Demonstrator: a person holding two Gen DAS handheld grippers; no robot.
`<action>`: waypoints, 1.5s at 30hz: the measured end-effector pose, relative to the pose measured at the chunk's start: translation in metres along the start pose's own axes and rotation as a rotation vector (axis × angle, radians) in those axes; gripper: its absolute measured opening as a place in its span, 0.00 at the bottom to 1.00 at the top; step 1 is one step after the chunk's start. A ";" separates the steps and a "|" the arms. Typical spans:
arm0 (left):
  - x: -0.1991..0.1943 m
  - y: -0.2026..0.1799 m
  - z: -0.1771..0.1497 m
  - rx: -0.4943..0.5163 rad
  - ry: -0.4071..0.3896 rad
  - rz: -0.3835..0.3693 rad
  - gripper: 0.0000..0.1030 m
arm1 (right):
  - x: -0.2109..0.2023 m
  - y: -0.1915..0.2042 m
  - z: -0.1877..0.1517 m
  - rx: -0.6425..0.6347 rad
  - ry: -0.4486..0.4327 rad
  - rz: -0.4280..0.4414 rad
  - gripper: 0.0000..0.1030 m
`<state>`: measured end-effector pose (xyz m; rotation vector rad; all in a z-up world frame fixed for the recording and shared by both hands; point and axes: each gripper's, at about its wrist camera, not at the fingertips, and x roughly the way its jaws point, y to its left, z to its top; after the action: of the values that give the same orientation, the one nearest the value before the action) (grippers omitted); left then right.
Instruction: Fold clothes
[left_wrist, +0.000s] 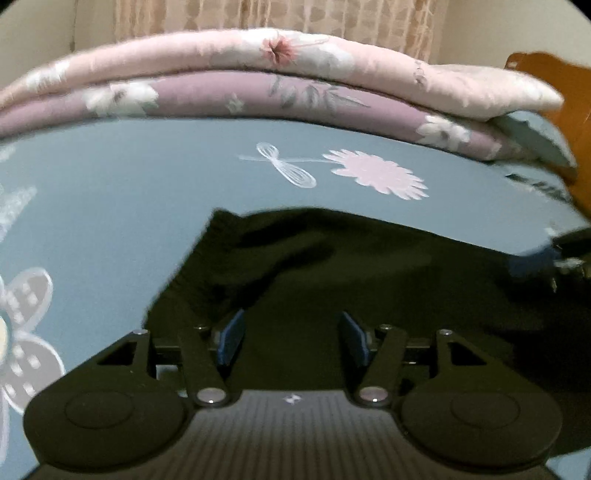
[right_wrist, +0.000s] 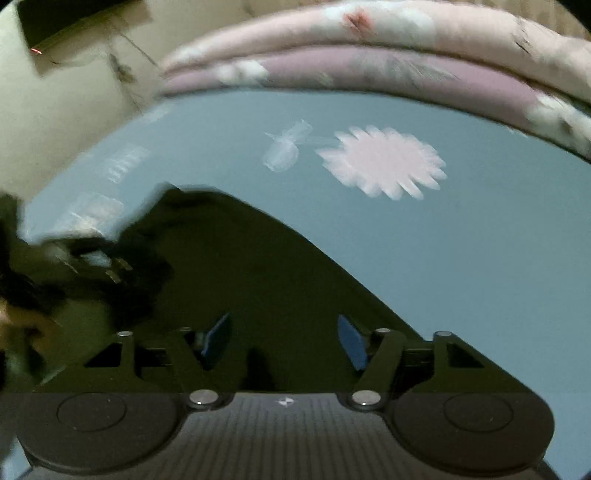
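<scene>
Both the left gripper (left_wrist: 291, 338) and right gripper (right_wrist: 284, 341) hover with jaws spread, gripping nothing, over the dark, limp garment (left_wrist: 369, 280) on the blue floral bedsheet (left_wrist: 147, 184); a shallow pinch risks snagging sheet with cloth.

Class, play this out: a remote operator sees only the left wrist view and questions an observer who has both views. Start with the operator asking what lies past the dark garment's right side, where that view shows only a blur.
Operator: What is the blur at my right edge?
Observer: It is the right gripper, jaws apart, over the dark garment.
Operator: Where does the garment end on that side?
Observer: Its edge slopes down across the blue bedsheet, running under the gripper's right finger.
Operator: Anything beyond the bed that I miss?
Observer: Left of the folded quilts there is a pale tiled floor.
</scene>
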<state>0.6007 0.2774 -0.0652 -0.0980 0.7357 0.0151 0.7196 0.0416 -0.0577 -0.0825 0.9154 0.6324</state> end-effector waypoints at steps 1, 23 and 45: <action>0.002 -0.001 0.005 -0.005 0.017 0.016 0.57 | 0.002 -0.004 -0.001 0.024 0.006 -0.031 0.68; -0.046 -0.180 -0.044 0.384 0.125 -0.214 0.58 | -0.167 -0.111 -0.138 0.435 -0.129 -0.110 0.83; -0.084 -0.237 -0.051 0.365 0.105 -0.286 0.59 | -0.264 -0.157 -0.169 0.422 -0.148 -0.193 0.85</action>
<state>0.5158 0.0380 -0.0271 0.1462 0.8126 -0.3983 0.5674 -0.2673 0.0073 0.2490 0.8686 0.2539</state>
